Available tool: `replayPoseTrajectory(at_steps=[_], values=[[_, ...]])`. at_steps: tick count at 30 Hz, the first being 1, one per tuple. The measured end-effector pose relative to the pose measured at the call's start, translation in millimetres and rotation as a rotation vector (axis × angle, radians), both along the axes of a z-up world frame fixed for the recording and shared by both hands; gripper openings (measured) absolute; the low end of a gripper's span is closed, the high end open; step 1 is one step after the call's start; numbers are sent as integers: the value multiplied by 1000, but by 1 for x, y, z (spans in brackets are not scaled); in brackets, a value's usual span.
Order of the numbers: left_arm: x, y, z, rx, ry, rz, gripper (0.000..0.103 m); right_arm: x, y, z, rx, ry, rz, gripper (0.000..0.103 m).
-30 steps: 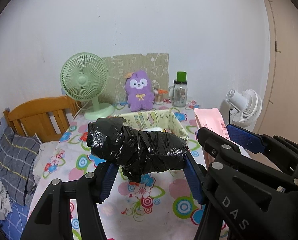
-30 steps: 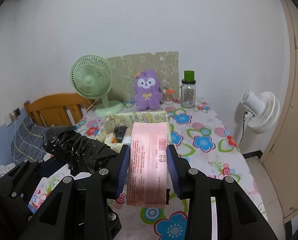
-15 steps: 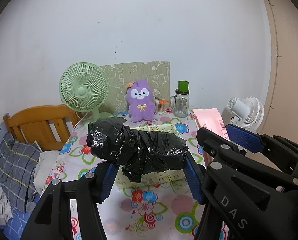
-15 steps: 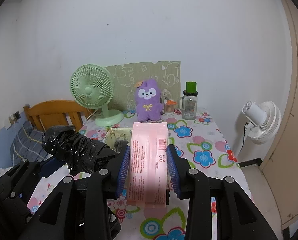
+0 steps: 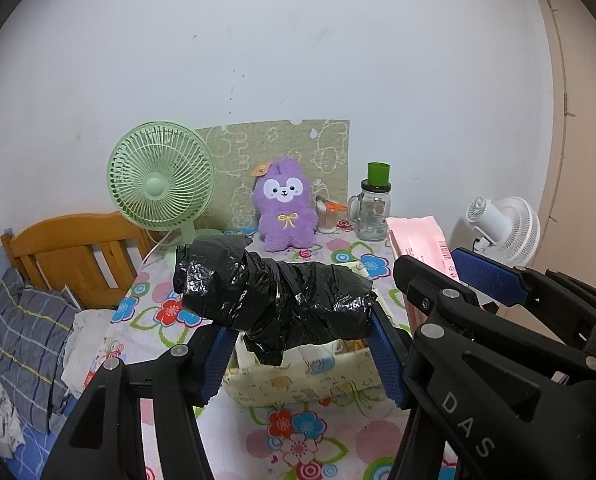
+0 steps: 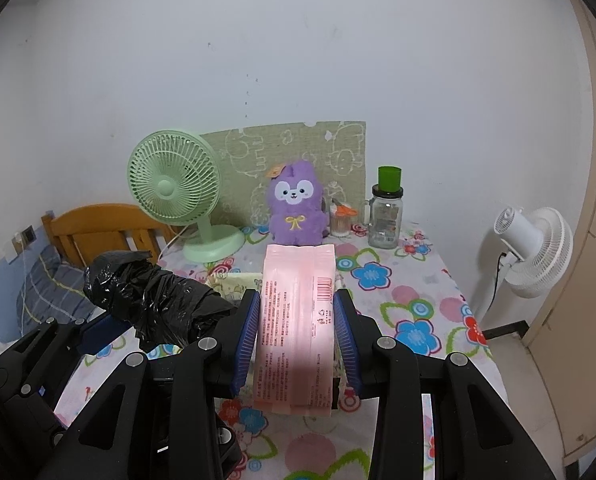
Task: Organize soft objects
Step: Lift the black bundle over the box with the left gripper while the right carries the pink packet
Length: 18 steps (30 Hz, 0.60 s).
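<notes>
Floral tablecloth [image 5: 170, 312] filled my left wrist view, where my left gripper [image 5: 301, 356] pinched the black plastic bundle [image 5: 274, 300] above the cream basket [image 5: 298, 380]; nothing had been placed yet, and the bundle hid the basket's inside. From my right wrist view, my right gripper [image 6: 296, 336] clamped the pink packet [image 6: 296, 320], which covered the basket almost entirely; both items were left to stow.

Letters "DAS" moulded on black plastic gripper arm [image 5: 493, 396]; barcode and illegibly small print on pink rectangular packet [image 6: 296, 320].
</notes>
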<state>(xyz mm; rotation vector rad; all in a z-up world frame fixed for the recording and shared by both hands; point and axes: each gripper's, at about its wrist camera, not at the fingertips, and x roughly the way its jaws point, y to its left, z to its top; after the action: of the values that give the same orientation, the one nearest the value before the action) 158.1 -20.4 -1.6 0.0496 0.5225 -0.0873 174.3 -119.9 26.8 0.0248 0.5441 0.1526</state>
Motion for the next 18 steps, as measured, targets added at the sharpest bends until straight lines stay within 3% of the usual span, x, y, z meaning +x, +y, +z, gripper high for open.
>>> replayPoseTrajectory(at_steps=[18], values=[[71,8,-27,-18,85,12,65,74,11,-29,-14,65,12,41]])
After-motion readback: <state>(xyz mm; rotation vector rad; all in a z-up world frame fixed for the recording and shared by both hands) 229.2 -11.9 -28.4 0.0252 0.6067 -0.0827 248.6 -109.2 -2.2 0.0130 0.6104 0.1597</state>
